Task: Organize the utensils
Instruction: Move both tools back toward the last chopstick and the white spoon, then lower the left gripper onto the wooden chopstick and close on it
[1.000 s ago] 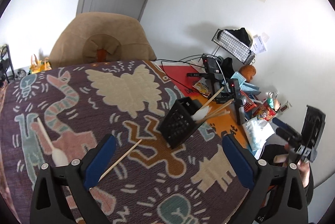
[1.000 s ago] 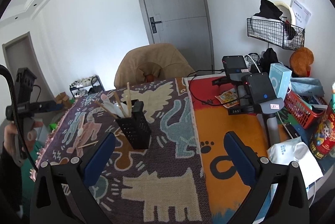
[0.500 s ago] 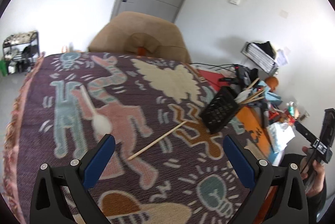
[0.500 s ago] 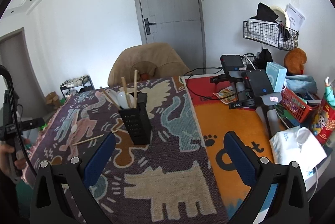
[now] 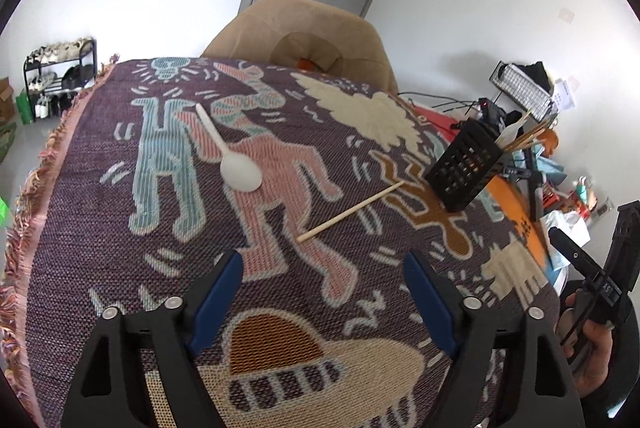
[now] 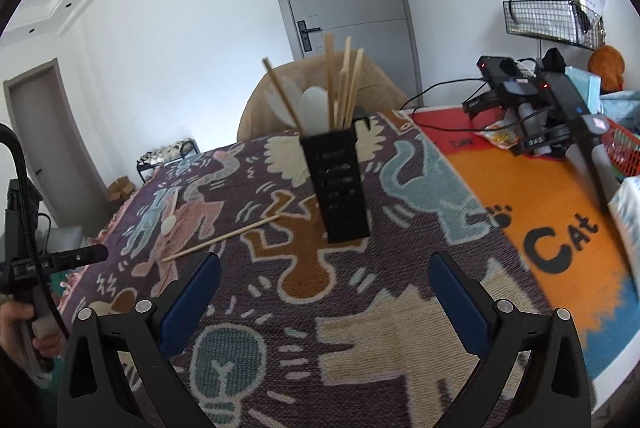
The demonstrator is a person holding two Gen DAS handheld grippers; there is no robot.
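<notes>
The black holder (image 6: 340,183) stands upright on the patterned cloth (image 5: 120,228), and it already has several chopsticks and white spoons poking out of its top. Two things are not put away yet. A single chopstick (image 5: 352,210) lies flat on the cloth, just left of the holder. A white spoon (image 5: 232,155) lies farther left and a bit farther away, well apart from the holder.

The left gripper (image 5: 322,294) hangs over the near part of the cloth. Its blue pads have just been coming closer together, but they are apart with nothing between them. The near end of the chopstick sits just beyond its tips. The right gripper (image 6: 324,292) is spread wide and holds nothing. It faces the holder from the near side.

So the step in hand looks like the reach for a loose piece, most likely the chopstick, though the bent picture makes it hard to be sure how close the tips are.

Next, the left gripper needs to go a little lower and farther, put one pad on each side of the thin stick, and pinch it. Then the stick can be lifted, tipped up on end, and dropped into the top of the holder. The spoon would come after that
</notes>
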